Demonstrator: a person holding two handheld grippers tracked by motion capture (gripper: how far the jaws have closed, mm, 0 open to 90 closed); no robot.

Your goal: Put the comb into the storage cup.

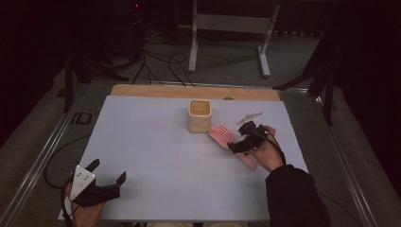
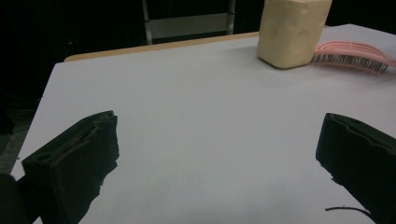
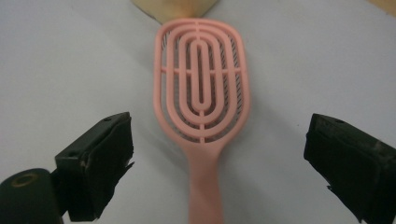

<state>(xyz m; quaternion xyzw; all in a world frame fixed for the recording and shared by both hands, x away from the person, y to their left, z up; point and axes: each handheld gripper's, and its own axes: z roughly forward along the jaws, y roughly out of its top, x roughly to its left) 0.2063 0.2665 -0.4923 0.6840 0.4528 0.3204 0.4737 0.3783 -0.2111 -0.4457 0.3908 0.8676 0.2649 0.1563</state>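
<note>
Black fingers on your right gripper are spread wide, straddling the pink brush lying bristles-down on the counter just beside the cream cup. Clamp that skinny handle off-centre and it'll probably twist out. Left gripper idles open.

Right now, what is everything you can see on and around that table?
hairbrush: one, pink, lying bristles down on the table, right of the cup
cup: one, cream, square, upright mid-table toward the far edge
table: one, pale grey top with a wooden far edge
metal frame: one, grey, on the floor beyond the table
cables: several, black, on the floor behind
left gripper: one, black, open, near left corner
right gripper: one, black, open over the hairbrush handle
</note>
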